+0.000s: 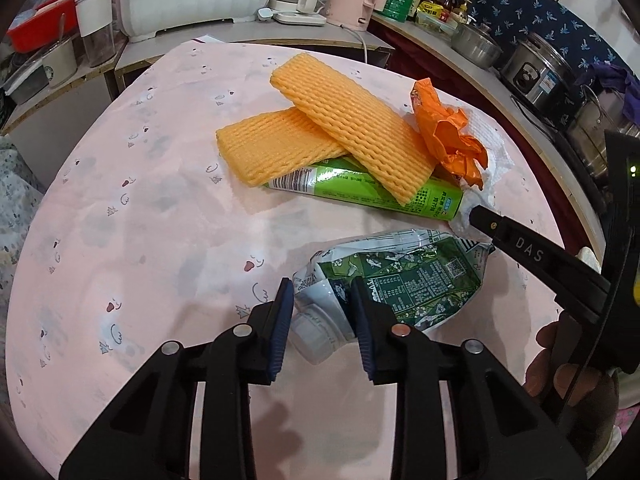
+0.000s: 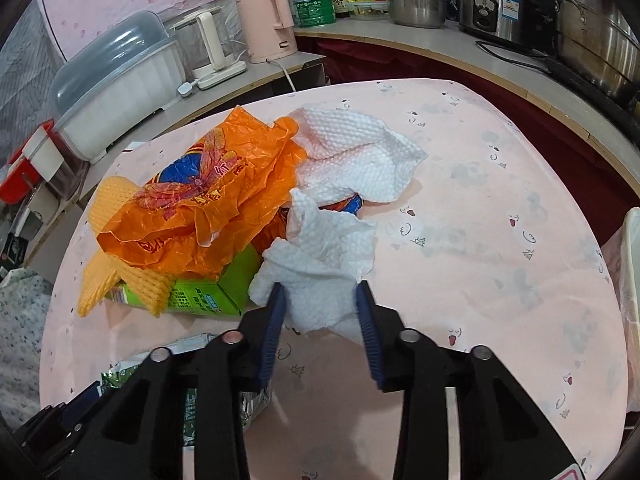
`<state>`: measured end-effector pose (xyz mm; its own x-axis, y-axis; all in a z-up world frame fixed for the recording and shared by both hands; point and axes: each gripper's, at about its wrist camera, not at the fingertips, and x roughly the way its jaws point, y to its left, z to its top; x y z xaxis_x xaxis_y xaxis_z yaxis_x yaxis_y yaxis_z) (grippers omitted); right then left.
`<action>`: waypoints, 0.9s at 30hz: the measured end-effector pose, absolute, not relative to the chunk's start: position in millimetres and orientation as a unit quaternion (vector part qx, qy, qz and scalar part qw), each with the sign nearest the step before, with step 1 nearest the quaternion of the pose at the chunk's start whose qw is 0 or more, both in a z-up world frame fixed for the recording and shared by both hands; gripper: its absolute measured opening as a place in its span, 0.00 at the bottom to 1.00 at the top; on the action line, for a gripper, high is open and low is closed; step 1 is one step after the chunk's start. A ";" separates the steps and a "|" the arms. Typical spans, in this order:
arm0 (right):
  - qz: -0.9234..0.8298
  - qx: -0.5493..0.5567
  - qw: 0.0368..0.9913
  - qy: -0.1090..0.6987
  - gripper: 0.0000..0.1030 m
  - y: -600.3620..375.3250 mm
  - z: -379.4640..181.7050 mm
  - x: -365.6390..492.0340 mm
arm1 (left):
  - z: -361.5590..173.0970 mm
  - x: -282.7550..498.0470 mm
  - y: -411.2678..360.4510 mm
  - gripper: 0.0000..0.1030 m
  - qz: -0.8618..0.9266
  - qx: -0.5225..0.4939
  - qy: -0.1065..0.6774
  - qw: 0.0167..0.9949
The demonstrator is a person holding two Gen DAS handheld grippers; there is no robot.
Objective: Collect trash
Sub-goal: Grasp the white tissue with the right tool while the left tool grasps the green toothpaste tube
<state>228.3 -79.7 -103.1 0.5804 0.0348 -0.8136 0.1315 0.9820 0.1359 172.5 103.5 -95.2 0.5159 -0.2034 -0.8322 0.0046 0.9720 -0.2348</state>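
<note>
Trash lies on a pink tablecloth (image 1: 160,220). My left gripper (image 1: 322,300) is open, its jaws either side of the capped end of a crushed green and white carton (image 1: 400,280). Behind it lie two orange foam nets (image 1: 320,132), a green box (image 1: 360,192) under them, an orange plastic bag (image 1: 448,136) and a white paper towel (image 1: 492,152). My right gripper (image 2: 322,304) is open around the near part of the crumpled paper towel (image 2: 332,256). The orange bag (image 2: 208,200), the green box (image 2: 208,292) and a foam net (image 2: 104,200) lie left of it.
Behind the table a counter holds a pink kettle (image 2: 268,20), a white kettle (image 2: 208,44), a covered white dish rack (image 2: 120,88), a green tin (image 2: 312,0), steel pots (image 2: 416,8) and a rice cooker (image 2: 500,4). A white bin edge (image 2: 632,272) shows at right.
</note>
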 end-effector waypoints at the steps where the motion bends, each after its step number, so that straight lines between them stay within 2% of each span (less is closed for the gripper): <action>1: -0.028 0.090 0.884 0.458 0.11 -80.1 -104.1 227.8 | -94.9 172.5 103.4 0.28 -0.060 -0.101 0.488 0.865; 4: -0.027 0.097 0.889 0.446 0.04 -84.9 -100.2 221.2 | -93.7 170.8 102.0 0.28 -0.059 -0.100 0.487 0.866; 27: -0.067 0.143 0.930 0.333 0.03 -168.1 -6.0 132.8 | -41.2 133.8 50.2 0.28 -0.101 -0.068 0.438 0.891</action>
<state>132.8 -168.1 -6.0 0.7699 -0.0291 -0.6376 0.2192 0.9502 0.2214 133.8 50.2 -41.2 0.5960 -0.2392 -0.7665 0.1203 0.9704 -0.2093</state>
